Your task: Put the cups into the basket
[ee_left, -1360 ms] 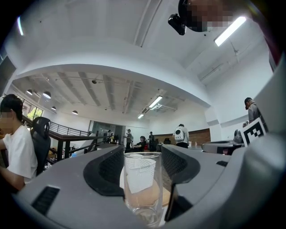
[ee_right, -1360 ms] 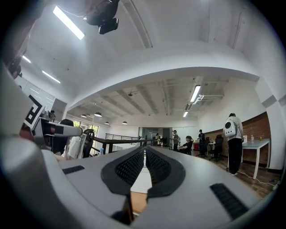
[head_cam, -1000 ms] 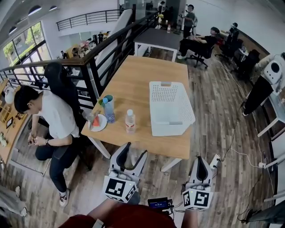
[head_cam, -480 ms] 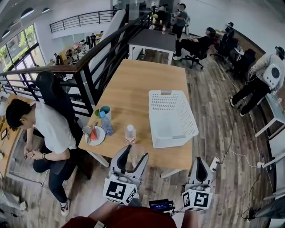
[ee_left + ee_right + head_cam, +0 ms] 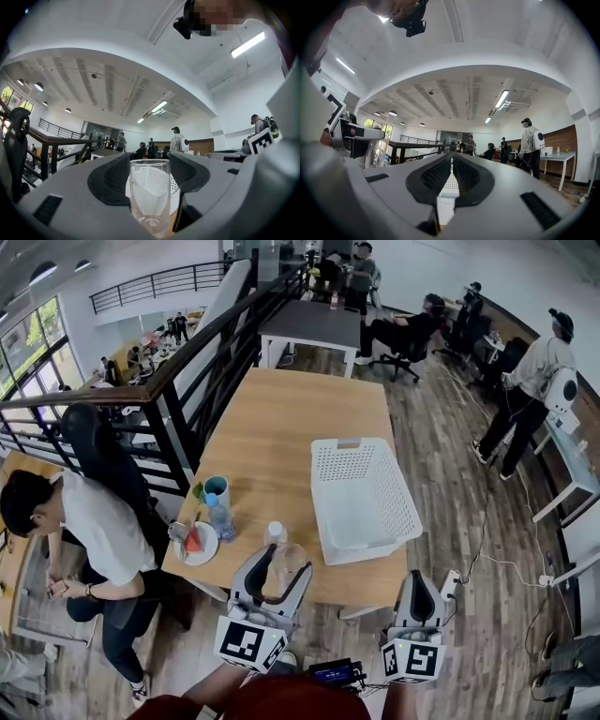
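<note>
Clear glass cup (image 5: 150,197) sits clamped between the left gripper's (image 5: 285,561) pads at the table's (image 5: 281,427) near edge. To its right, the right gripper (image 5: 419,579) is closed on nothing. Farther off, the white basket (image 5: 361,493) rests on the table's right side.

No legible text, label or number anywhere.
</note>
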`<state>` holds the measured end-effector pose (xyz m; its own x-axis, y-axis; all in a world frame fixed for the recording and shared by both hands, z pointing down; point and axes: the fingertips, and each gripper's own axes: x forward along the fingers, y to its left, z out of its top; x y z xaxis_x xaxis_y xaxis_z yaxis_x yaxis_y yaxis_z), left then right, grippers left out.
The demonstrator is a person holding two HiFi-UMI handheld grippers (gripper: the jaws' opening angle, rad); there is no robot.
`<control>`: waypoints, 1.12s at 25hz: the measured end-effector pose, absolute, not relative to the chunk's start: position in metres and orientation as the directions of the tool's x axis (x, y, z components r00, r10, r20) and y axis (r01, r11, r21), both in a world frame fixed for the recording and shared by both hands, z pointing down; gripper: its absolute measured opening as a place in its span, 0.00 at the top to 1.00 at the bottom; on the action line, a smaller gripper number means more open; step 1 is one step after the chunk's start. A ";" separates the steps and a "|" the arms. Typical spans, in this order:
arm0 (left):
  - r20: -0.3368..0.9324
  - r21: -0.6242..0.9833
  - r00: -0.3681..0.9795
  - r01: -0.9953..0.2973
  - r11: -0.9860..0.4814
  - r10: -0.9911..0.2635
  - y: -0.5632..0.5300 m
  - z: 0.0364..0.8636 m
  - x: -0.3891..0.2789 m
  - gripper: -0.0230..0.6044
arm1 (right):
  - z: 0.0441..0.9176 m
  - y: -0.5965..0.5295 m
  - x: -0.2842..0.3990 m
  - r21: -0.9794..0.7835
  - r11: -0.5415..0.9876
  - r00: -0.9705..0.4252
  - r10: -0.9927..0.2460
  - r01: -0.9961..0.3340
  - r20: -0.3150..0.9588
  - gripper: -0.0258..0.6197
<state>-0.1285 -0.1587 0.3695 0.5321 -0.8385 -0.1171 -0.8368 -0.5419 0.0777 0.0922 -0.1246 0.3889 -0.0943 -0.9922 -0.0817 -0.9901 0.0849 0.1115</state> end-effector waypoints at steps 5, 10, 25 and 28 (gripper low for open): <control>-0.110 0.088 0.548 -0.825 -0.558 -0.829 -0.172 0.374 -0.123 0.53 | 0.392 -0.129 0.099 0.104 0.056 -0.064 -0.995 -0.993 -0.080 0.93; -0.112 0.092 0.565 -0.813 -0.574 -0.818 -0.186 0.376 -0.111 0.53 | 0.396 -0.140 0.109 0.101 0.039 -0.048 -0.995 -0.994 -0.085 0.93; -0.114 0.088 0.560 -0.817 -0.570 -0.821 -0.240 0.370 -0.070 0.53 | 0.390 -0.198 0.154 0.091 0.032 -0.041 -0.994 -0.995 -0.103 0.93; -0.113 0.091 0.554 -0.821 -0.564 -0.825 -0.253 0.367 -0.063 0.53 | 0.388 -0.212 0.161 0.091 0.041 -0.050 -0.994 -0.995 -0.099 0.93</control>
